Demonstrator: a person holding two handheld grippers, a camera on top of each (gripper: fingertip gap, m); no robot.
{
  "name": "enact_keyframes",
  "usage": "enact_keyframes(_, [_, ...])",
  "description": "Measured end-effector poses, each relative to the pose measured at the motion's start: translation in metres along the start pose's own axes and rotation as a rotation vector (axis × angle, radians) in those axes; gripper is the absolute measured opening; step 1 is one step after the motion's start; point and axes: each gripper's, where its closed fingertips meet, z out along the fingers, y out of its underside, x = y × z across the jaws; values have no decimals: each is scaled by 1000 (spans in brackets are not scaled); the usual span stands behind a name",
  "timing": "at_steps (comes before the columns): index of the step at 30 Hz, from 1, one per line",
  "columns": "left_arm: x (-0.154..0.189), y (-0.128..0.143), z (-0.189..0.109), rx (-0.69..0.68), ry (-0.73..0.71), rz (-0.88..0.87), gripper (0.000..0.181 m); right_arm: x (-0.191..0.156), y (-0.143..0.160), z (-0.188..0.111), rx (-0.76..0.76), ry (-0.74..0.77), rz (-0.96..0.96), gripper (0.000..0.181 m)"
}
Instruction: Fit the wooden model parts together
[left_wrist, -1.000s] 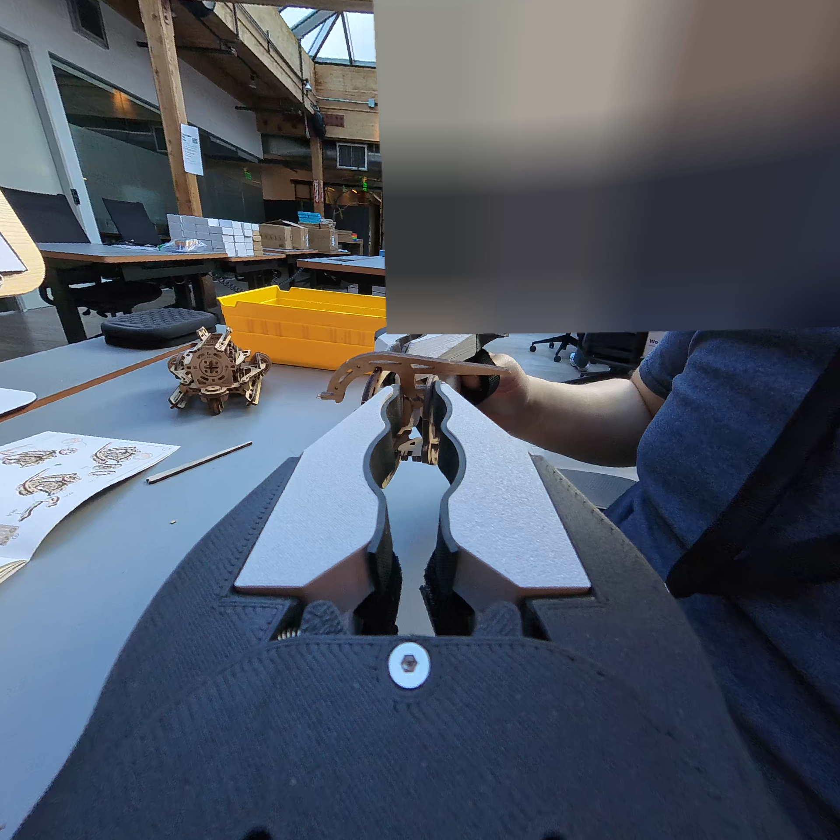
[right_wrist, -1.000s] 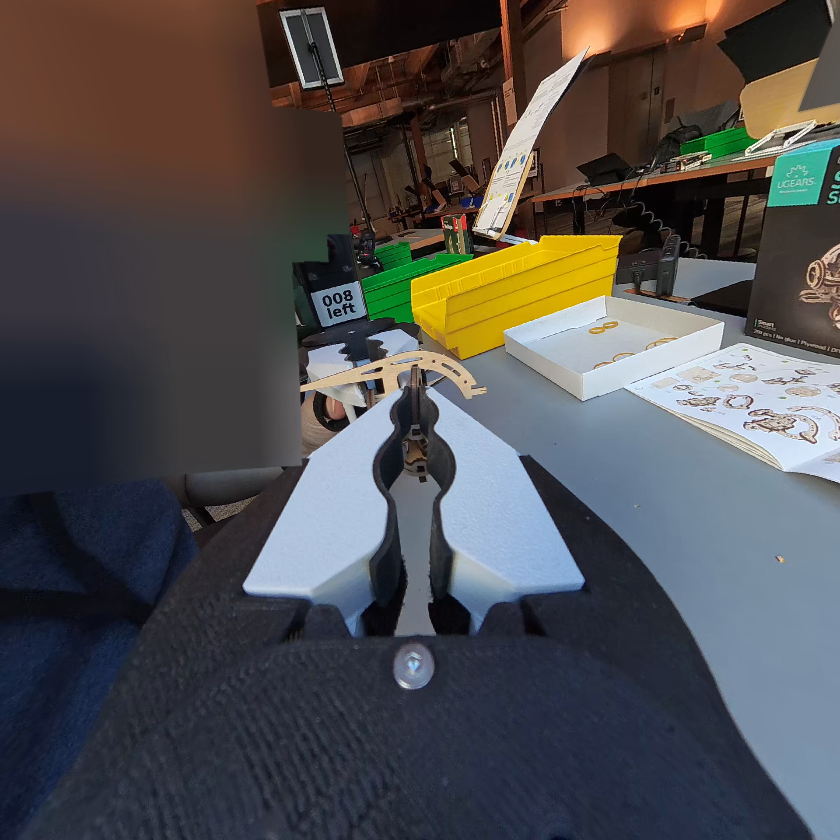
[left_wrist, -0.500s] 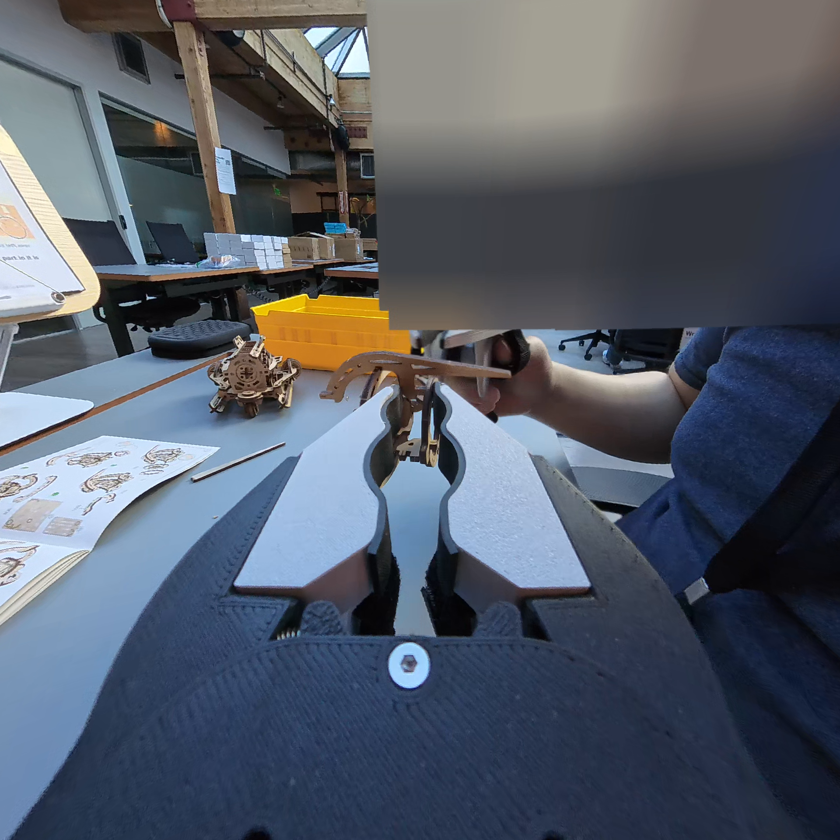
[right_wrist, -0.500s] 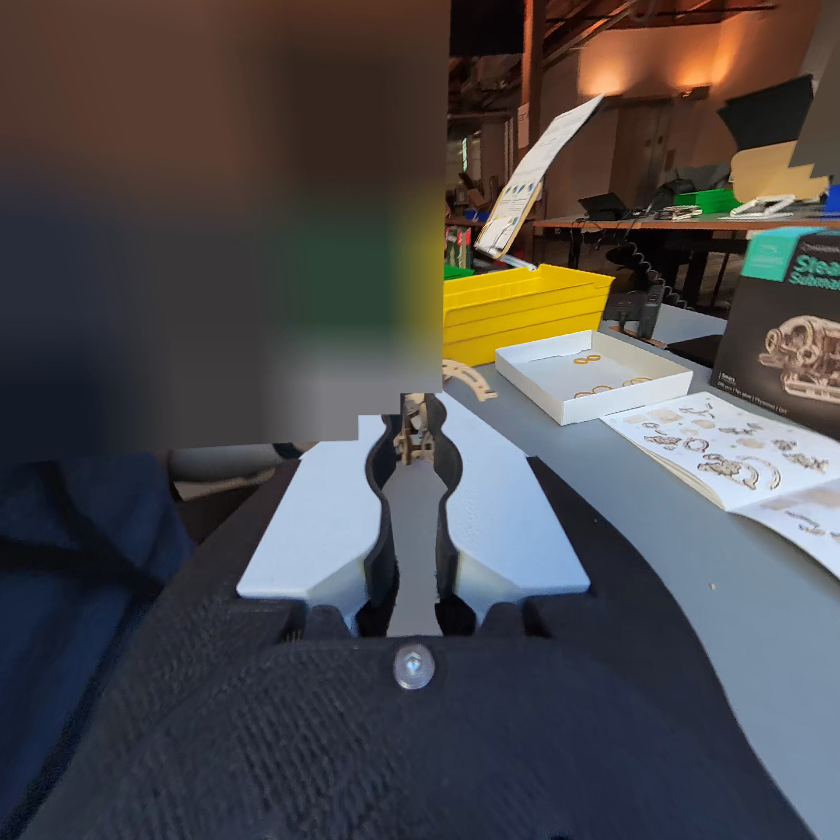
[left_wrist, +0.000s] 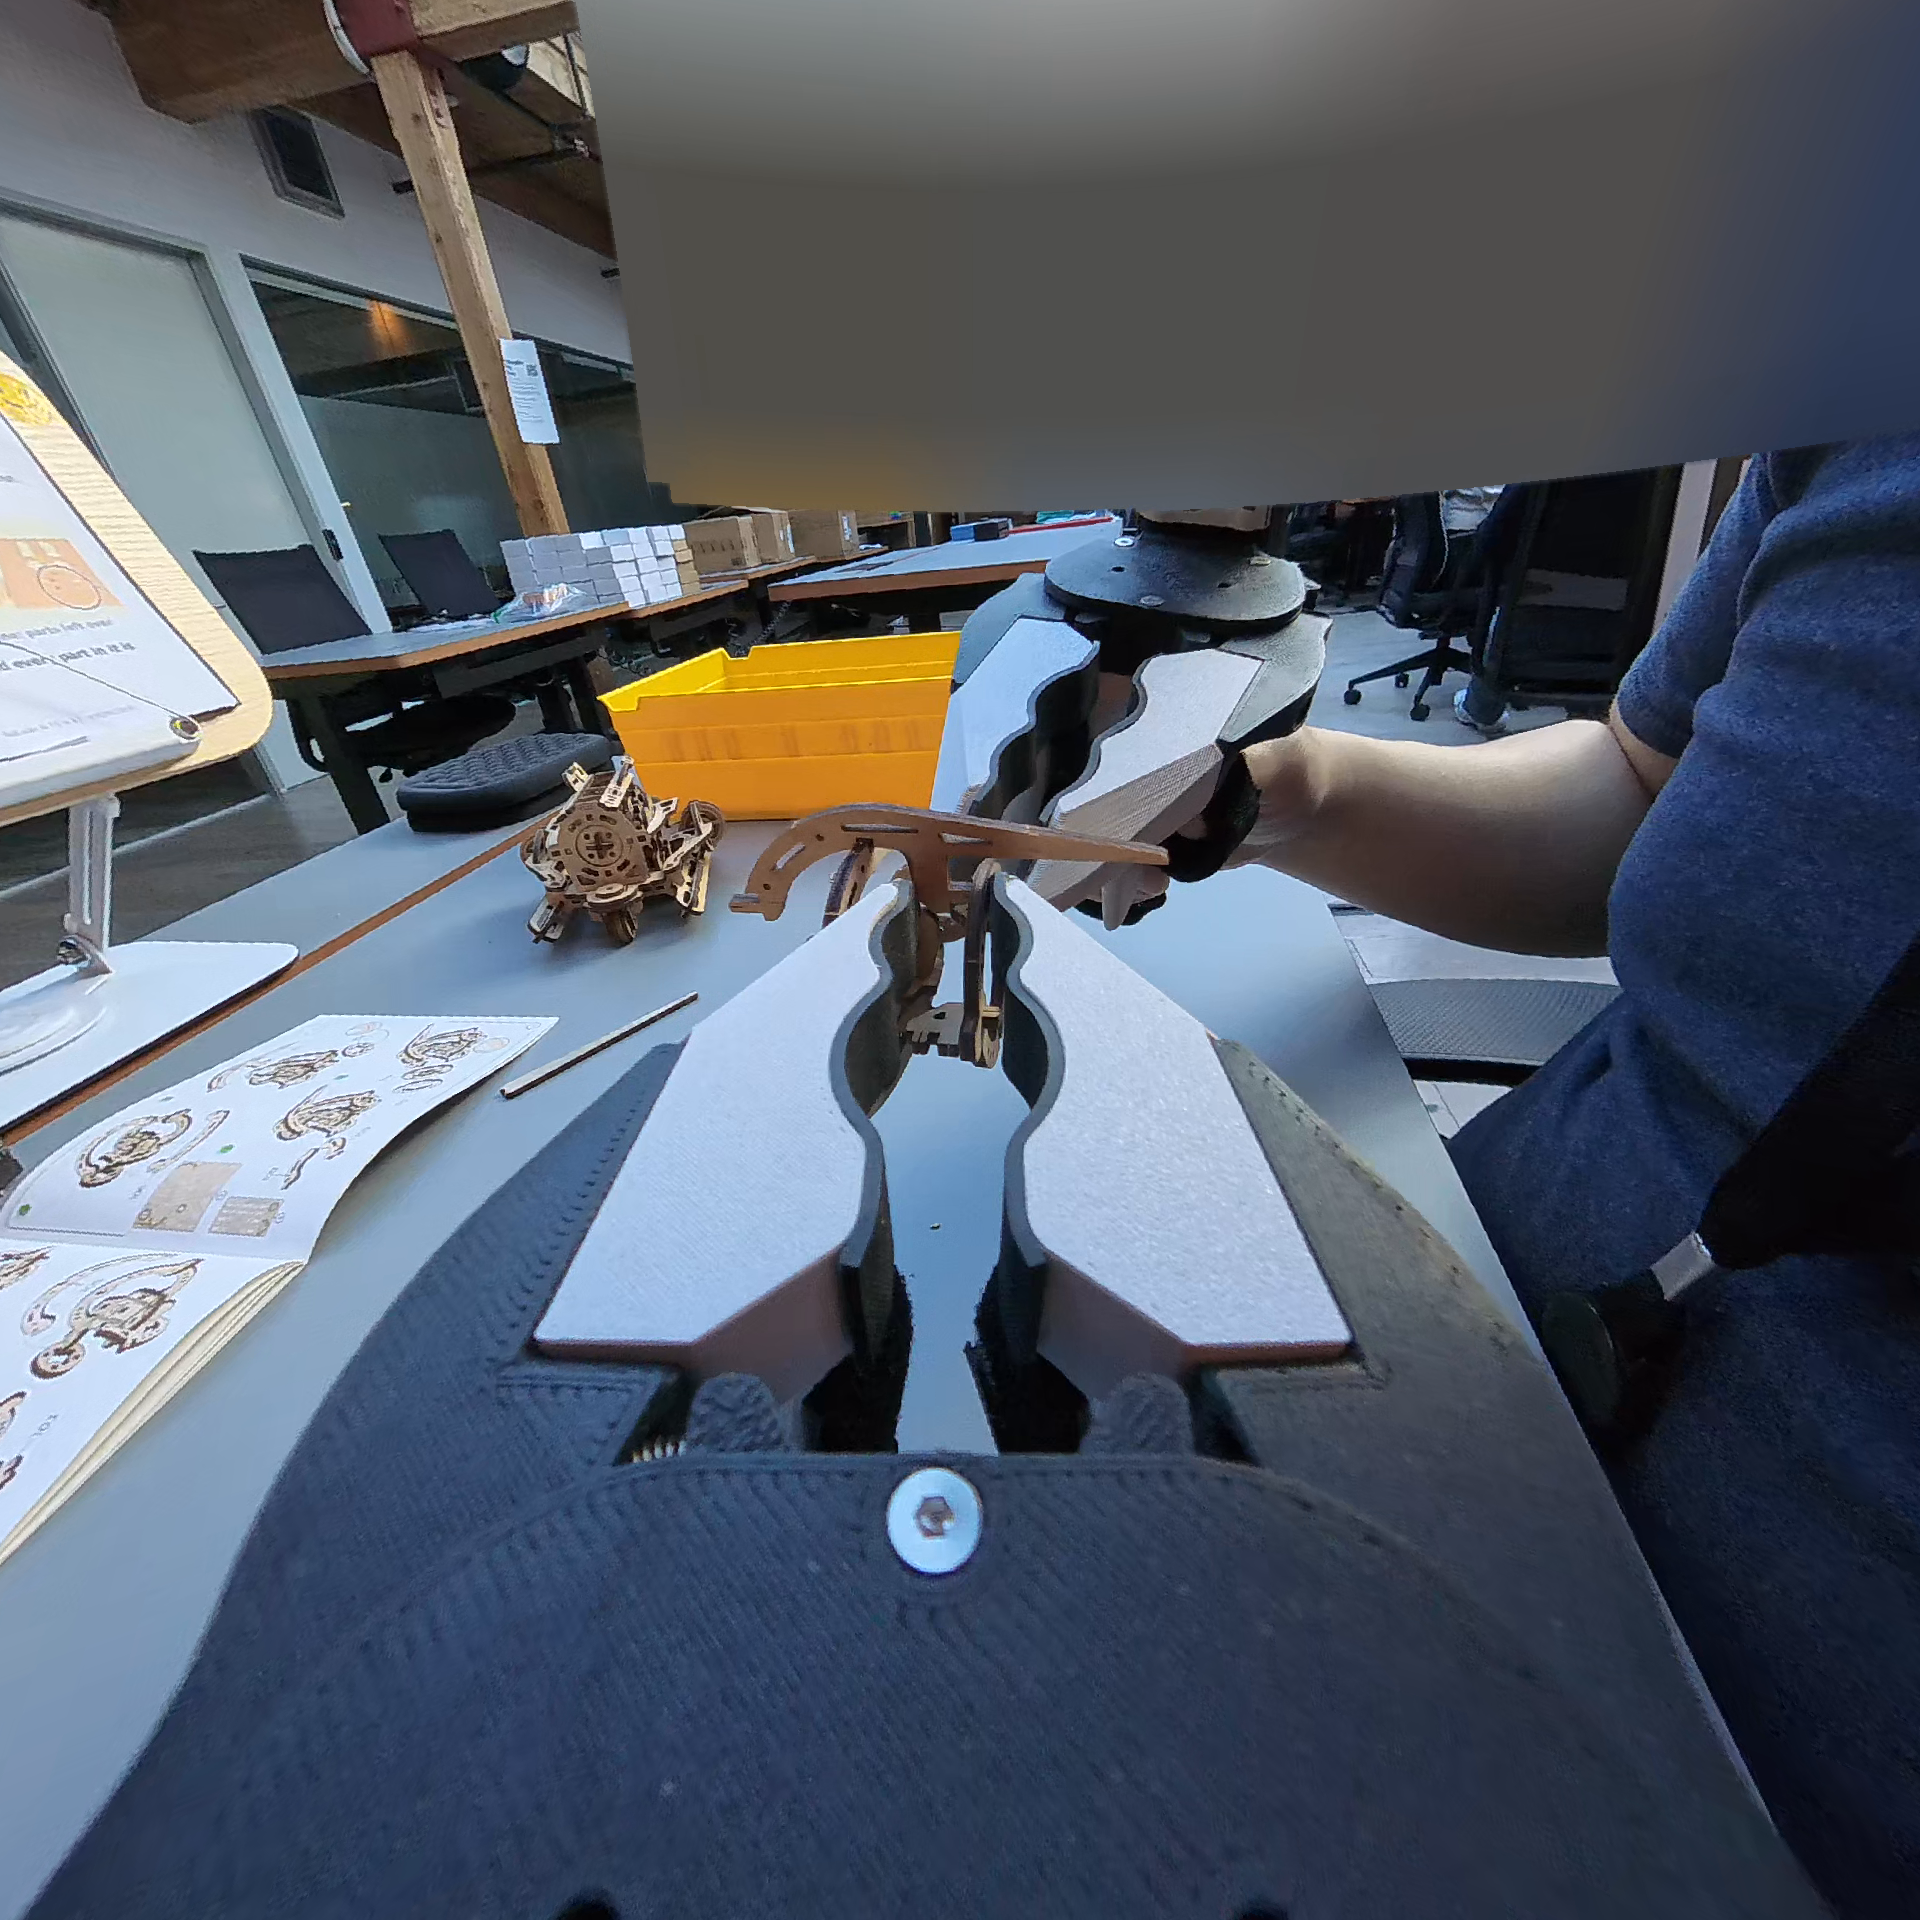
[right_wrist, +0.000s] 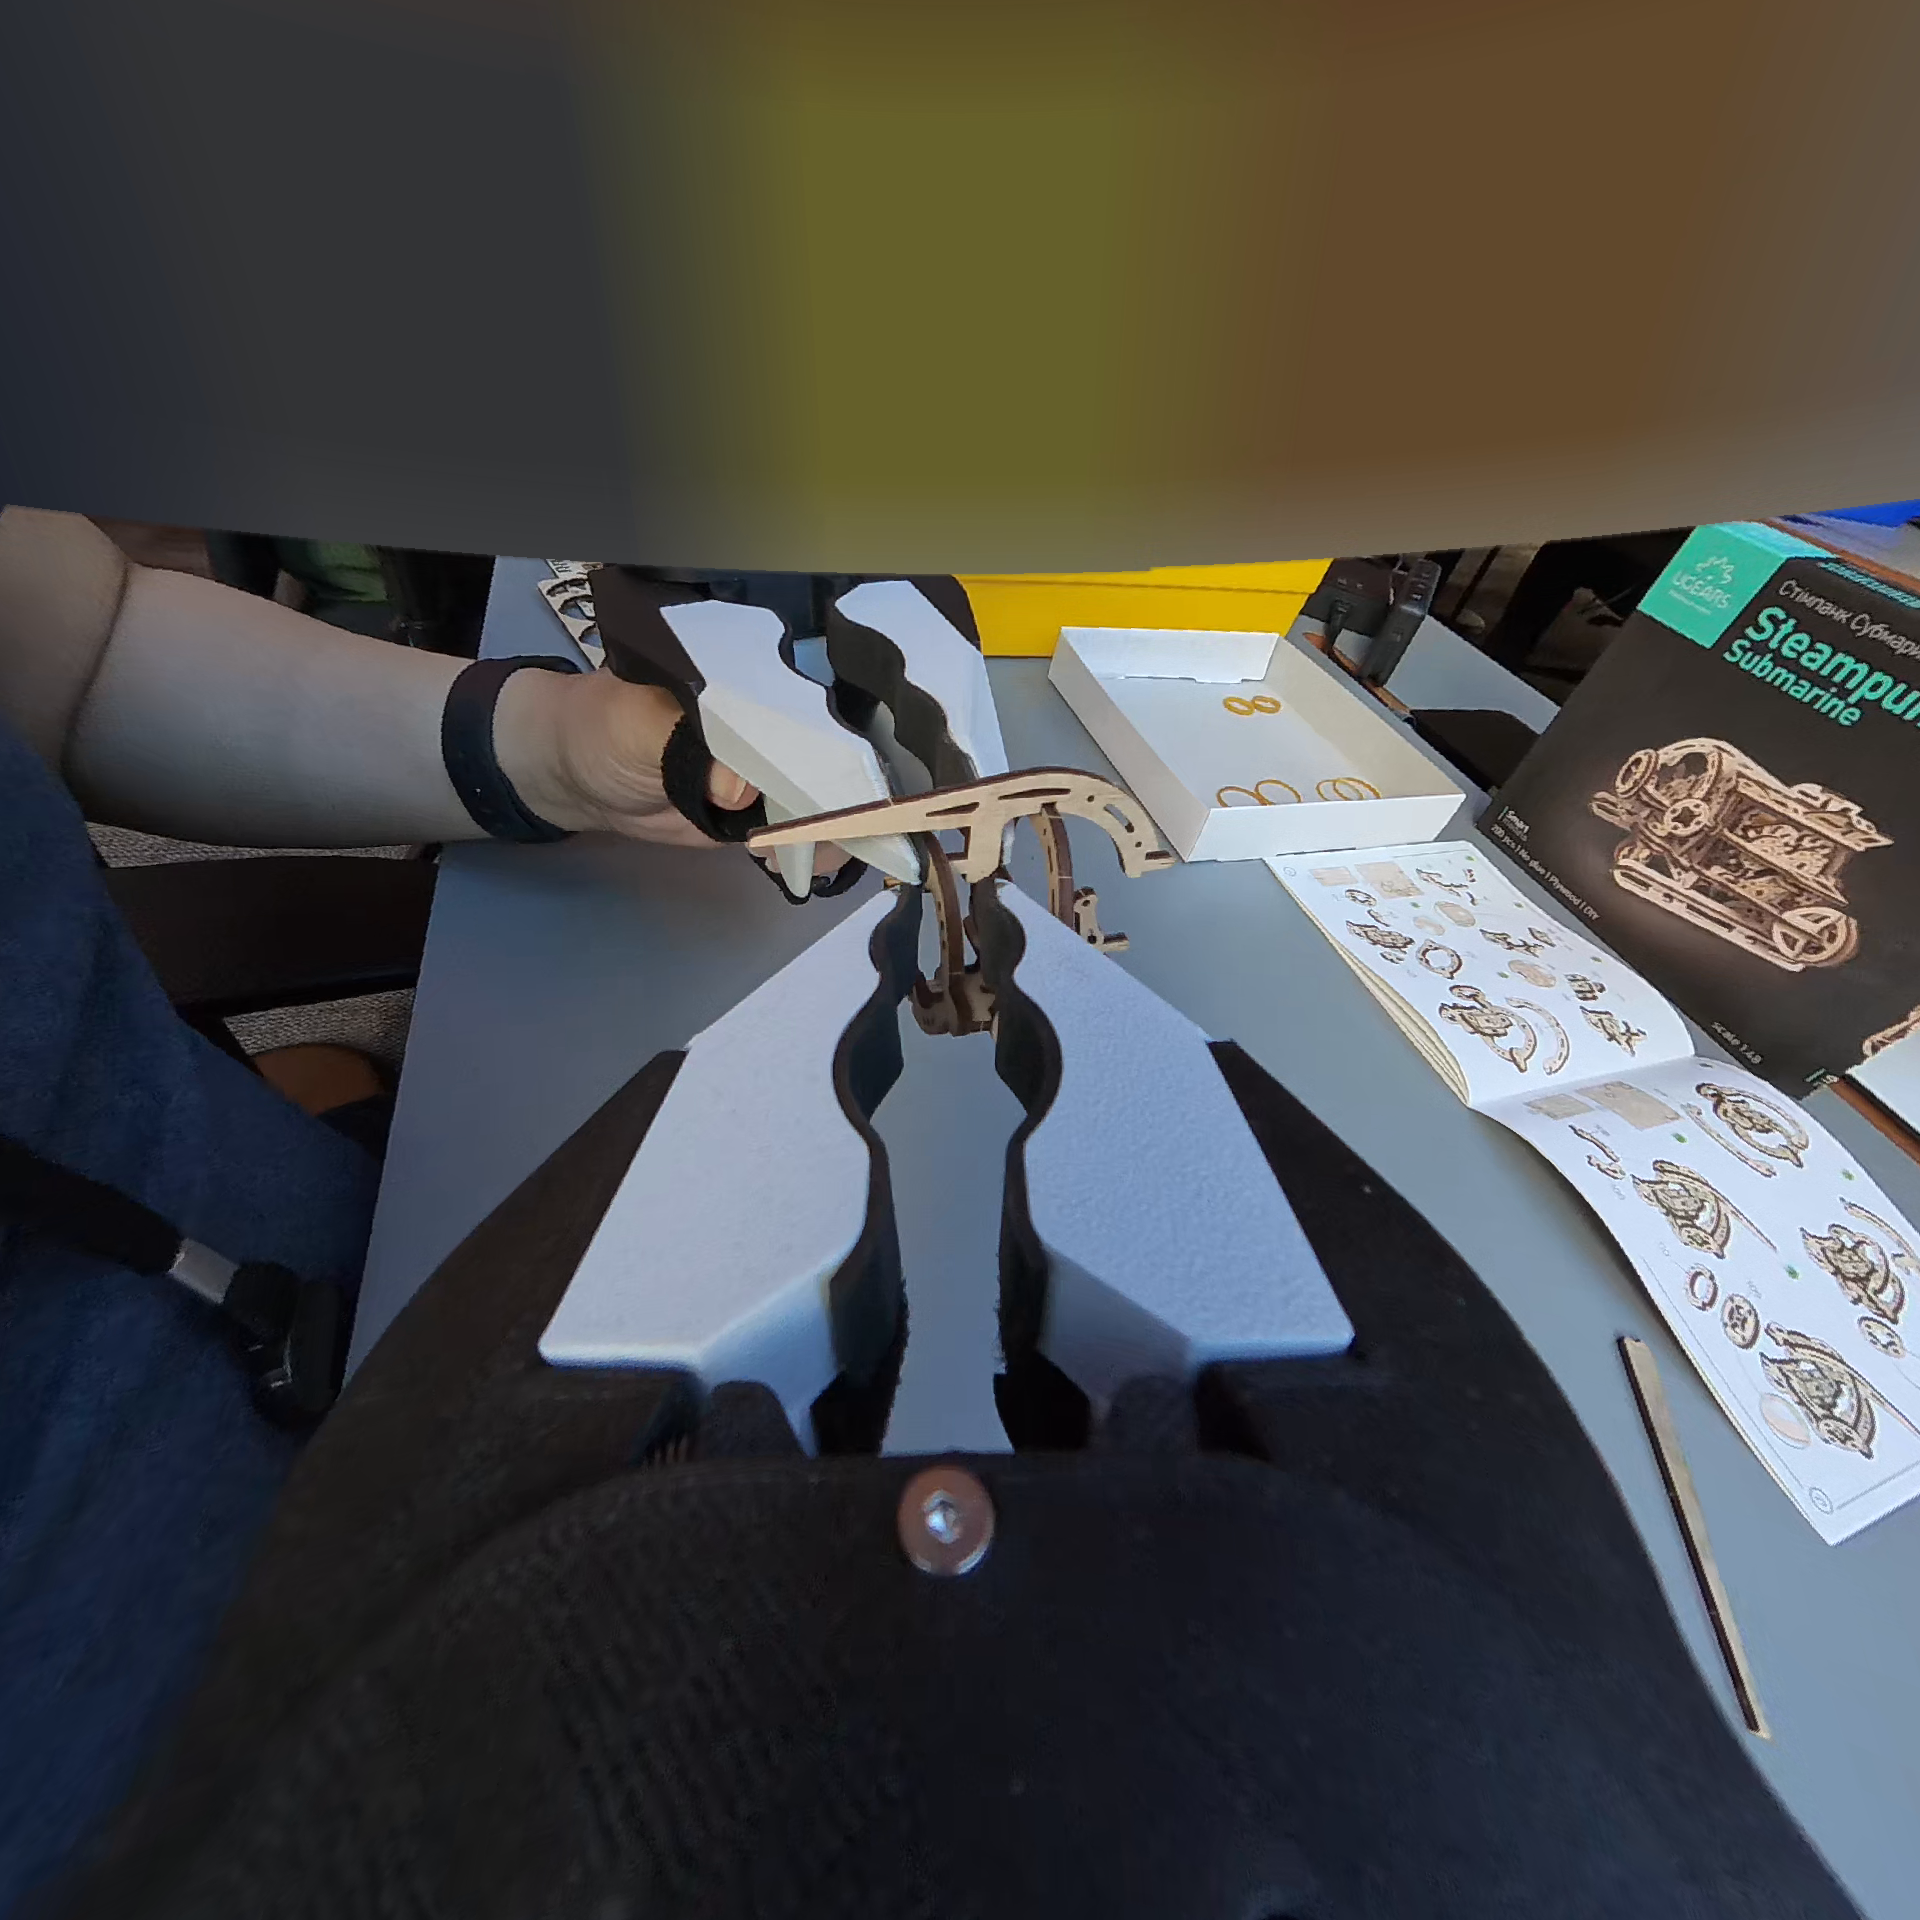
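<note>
Seemingly midway: the left gripper (left_wrist: 951, 914) and right gripper (right_wrist: 951, 914) both pinch one wooden sub-assembly (right_wrist: 977, 831) in the air, near the instruction booklet (right_wrist: 1621, 1132); its arched ribs already slot into the flat spine, while the finished-looking wooden module (left_wrist: 618, 847) beyond the booklet awaits joining.

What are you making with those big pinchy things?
A person holds a two-finger gripper in each hand. Both grippers, left and right, are shut on the same small brown wooden model piece with a long curved arm on top, held up above the grey table. A finished wooden model sits farther back, and an open instruction booklet lies beside a dark kit box.
</note>
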Motion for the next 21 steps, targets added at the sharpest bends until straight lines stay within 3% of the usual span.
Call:
enact_keyframes(9, [2,1,0,7,33,-14,11,-3,3,2,-77,47,-80,4])
enact_keyframes(21, [3,-3,-2,20,36,-49,11,0,6,-1,24,37,-21,2])
